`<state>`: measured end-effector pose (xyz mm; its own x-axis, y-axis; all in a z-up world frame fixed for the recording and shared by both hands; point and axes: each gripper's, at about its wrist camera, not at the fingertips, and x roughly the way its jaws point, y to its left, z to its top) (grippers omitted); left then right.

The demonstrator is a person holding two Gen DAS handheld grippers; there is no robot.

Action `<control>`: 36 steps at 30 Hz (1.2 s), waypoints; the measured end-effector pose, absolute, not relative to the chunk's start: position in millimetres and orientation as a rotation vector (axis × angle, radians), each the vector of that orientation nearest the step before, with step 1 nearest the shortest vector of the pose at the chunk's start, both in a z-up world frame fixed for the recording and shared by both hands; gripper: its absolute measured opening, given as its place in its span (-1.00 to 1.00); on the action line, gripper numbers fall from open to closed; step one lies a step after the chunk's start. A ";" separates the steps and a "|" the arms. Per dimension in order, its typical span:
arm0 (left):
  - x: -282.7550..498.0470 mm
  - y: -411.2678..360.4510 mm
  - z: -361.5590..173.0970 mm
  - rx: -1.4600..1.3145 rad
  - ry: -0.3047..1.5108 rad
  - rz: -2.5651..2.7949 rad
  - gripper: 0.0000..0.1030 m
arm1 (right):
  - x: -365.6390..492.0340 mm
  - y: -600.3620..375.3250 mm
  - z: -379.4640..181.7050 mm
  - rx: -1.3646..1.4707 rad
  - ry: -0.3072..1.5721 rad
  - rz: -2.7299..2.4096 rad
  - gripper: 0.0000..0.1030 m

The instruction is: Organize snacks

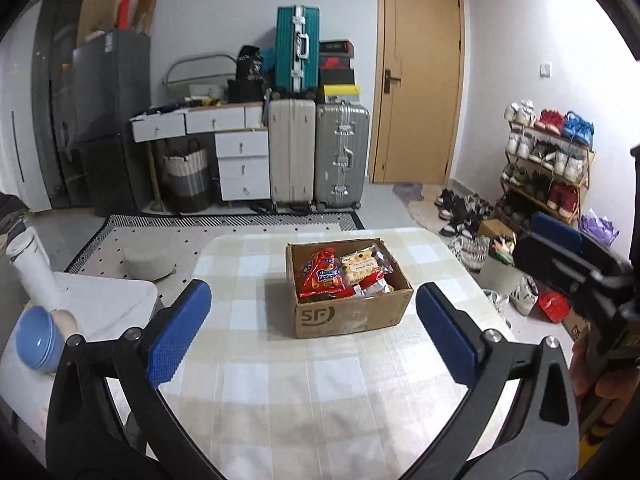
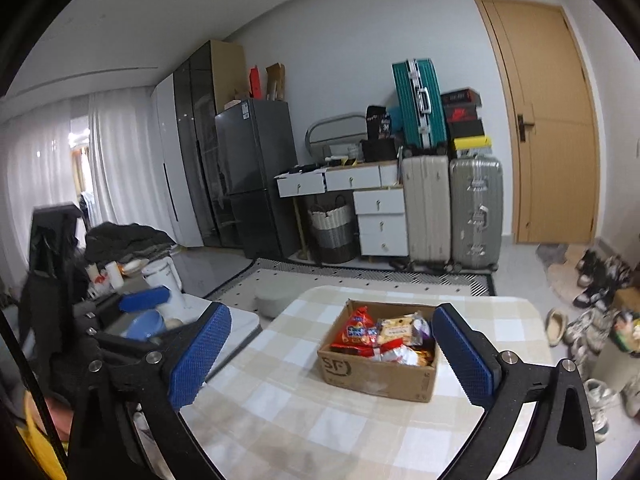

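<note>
A cardboard box stands on the table's checked cloth, holding a red snack packet, a clear biscuit packet and other wrappers. My left gripper is open and empty, back from the box on its near side. My right gripper is also open and empty, short of the box. One blue pad of the right gripper shows at the right edge of the left wrist view, held by a hand.
A white side table at the left carries a blue bowl and a white jug. A grey cushion lies on the rug. Shoes and a shoe rack crowd the floor to the right. Suitcases line the far wall.
</note>
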<state>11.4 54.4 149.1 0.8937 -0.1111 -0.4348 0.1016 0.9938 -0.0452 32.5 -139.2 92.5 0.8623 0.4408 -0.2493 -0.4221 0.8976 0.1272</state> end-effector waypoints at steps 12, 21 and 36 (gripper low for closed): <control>-38.9 76.0 95.1 -0.051 0.365 -0.037 0.99 | 8.8 -146.5 15.3 0.020 0.261 0.376 0.99; 25.6 75.7 30.5 -0.055 0.390 0.018 0.99 | 59.2 -159.4 -51.8 0.006 0.259 0.312 0.99; 101.3 75.6 -70.7 -0.030 0.440 0.097 0.99 | 102.6 -186.4 -119.8 0.109 0.224 0.245 0.99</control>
<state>101.3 75.6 -70.7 0.9003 0.0871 -0.4266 -0.0999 0.9950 -0.0078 102.6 -186.4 -119.8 0.9455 0.2521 -0.2062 -0.2280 0.9644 0.1338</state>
